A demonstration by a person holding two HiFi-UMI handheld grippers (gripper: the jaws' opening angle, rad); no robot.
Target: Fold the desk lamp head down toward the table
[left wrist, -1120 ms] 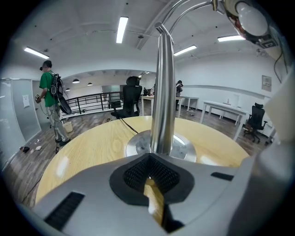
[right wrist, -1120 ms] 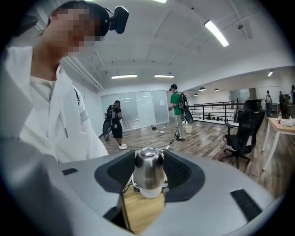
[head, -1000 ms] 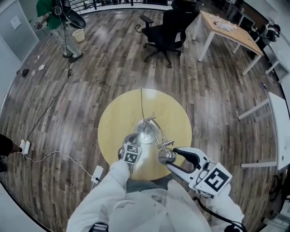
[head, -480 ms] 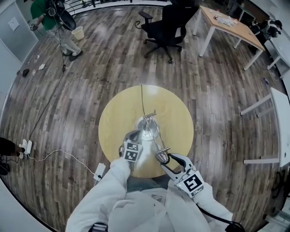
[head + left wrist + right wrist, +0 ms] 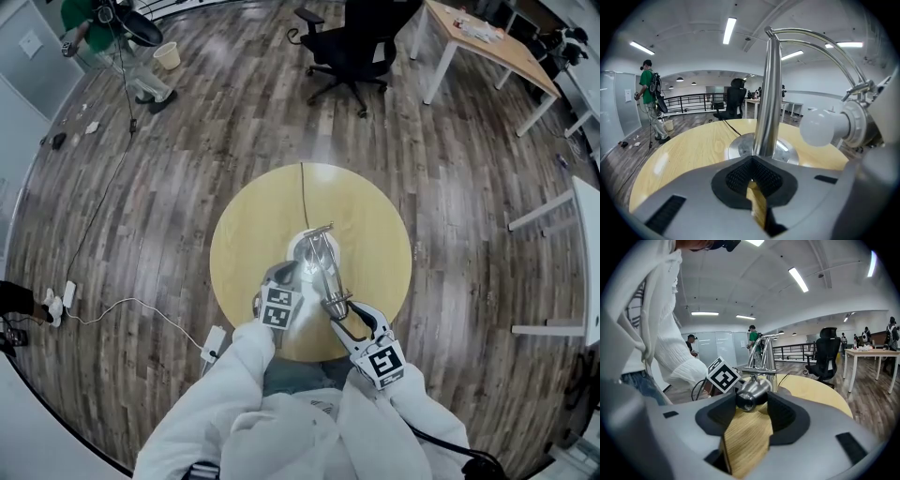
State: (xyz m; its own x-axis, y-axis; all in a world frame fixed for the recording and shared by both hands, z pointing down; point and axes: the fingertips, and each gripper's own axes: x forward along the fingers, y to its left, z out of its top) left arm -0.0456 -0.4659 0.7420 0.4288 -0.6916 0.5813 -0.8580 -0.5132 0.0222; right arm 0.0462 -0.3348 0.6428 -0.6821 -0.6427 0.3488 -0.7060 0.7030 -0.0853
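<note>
A chrome desk lamp stands on a round yellow table (image 5: 375, 216). Its disc base (image 5: 302, 251) is near the middle and its pole (image 5: 768, 93) rises straight up. Thin arms curve from the top to the lamp head (image 5: 334, 302), which carries a white bulb (image 5: 822, 126). My right gripper (image 5: 341, 313) is shut on the rounded chrome rear of the lamp head (image 5: 751, 392), which sits between the pads at the table's near edge. Low at the pole's foot, my left gripper (image 5: 281, 276) has its jaws together, with the tips (image 5: 752, 161) just short of the pole.
The lamp's black cord (image 5: 302, 192) runs across the table to the far edge. A black office chair (image 5: 361, 47) and a wooden desk (image 5: 487, 42) stand farther off. A person in green (image 5: 94, 23) is at the far left. A power strip (image 5: 214, 345) lies on the floor.
My right gripper has moved left onto the lamp head and narrowed from wide open to shut on it. The head has swung left, nearer the pole. The left gripper stays put.
</note>
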